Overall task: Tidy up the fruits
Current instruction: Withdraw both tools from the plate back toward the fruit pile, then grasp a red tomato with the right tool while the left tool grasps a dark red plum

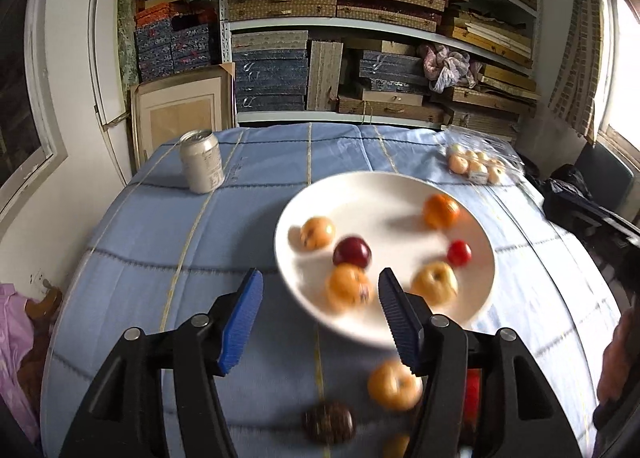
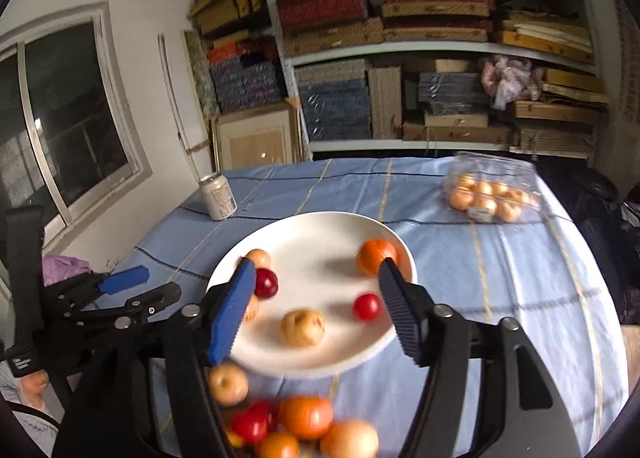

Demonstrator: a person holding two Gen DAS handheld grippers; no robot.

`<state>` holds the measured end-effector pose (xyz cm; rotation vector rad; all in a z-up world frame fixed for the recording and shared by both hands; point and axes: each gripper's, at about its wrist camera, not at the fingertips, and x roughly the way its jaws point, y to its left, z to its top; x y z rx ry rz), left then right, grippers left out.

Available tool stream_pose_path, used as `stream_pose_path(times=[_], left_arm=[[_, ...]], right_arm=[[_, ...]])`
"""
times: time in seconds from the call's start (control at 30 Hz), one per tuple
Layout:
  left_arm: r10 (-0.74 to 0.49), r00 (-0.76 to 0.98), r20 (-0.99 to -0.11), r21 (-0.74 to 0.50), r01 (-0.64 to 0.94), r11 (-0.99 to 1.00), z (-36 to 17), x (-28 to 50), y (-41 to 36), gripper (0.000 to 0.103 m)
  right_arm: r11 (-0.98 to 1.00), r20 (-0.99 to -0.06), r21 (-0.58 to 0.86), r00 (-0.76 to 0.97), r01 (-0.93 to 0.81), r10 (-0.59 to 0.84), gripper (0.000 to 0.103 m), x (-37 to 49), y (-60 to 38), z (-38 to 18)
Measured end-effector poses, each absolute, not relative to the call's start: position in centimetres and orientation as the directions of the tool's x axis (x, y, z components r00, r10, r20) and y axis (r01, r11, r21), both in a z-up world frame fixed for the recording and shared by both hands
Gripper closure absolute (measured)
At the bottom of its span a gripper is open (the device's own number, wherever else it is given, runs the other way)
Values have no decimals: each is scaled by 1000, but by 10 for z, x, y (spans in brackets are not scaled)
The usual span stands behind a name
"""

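Note:
A white plate (image 1: 384, 185) (image 2: 316, 238) lies mid-table on the blue cloth and holds several fruits: an orange (image 1: 440, 211) (image 2: 376, 256), a dark red plum (image 1: 352, 252) (image 2: 266, 283), a small red fruit (image 1: 459, 252) (image 2: 367, 306) and a yellow apple (image 1: 435, 282) (image 2: 302, 328). More loose fruits (image 2: 306, 418) (image 1: 394, 384) lie on the cloth in front of the plate. My left gripper (image 1: 320, 274) (image 2: 148, 286) is open just short of the plate's near-left rim, pads touching nothing. My right gripper (image 2: 317, 264) hovers open over the plate's near side, holding nothing.
A drink can (image 1: 202, 165) (image 2: 218, 195) stands at the far left of the table. A clear plastic pack of small fruits (image 1: 476, 165) (image 2: 488, 197) lies at the far right. Shelves stacked with boxes rise behind the table, and dark bags sit off its right edge.

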<state>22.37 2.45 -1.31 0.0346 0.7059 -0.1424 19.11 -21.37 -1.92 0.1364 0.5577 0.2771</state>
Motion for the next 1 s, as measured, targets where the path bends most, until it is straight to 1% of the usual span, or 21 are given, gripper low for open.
stream_pose_path(times=[0.13, 0.27, 0.4, 0.57, 0.63, 0.73, 0.8, 0.93, 1.0], left_arm=[[-157, 738, -656, -38, 175, 984, -27, 181, 24, 39], [-206, 707, -677, -83, 205, 975, -51, 142, 19, 39], [-245, 671, -700, -118, 229, 966, -73, 112, 14, 39], [-253, 669, -699, -94, 265, 960, -81, 86, 7, 38], [-257, 677, -690, -95, 267, 959, -83, 80, 7, 35], [-253, 677, -691, -105, 252, 962, -86, 79, 11, 34], [-256, 669, -698, -123, 240, 963, -88, 81, 15, 34], [-260, 659, -706, -140, 230, 963, -91, 83, 18, 34], [-267, 647, -714, -144, 238, 961, -93, 84, 17, 34]], right_arm=[[955, -493, 231, 824, -186, 280, 38, 136, -234, -27], [951, -518, 266, 809, -157, 278, 37, 83, -250, -46], [960, -560, 230, 784, -161, 266, 37, 35, -250, -69], [963, -603, 197, 752, -186, 268, 37, -8, -243, -94], [959, -643, 194, 711, -209, 285, 37, -20, -237, -108], [955, -694, 184, 657, -234, 294, 37, -30, -229, -128], [954, -713, 182, 637, -236, 294, 41, -33, -227, -136], [950, -720, 199, 623, -239, 307, 46, -36, -225, -140], [949, -725, 201, 614, -243, 311, 53, -36, -224, -143]])
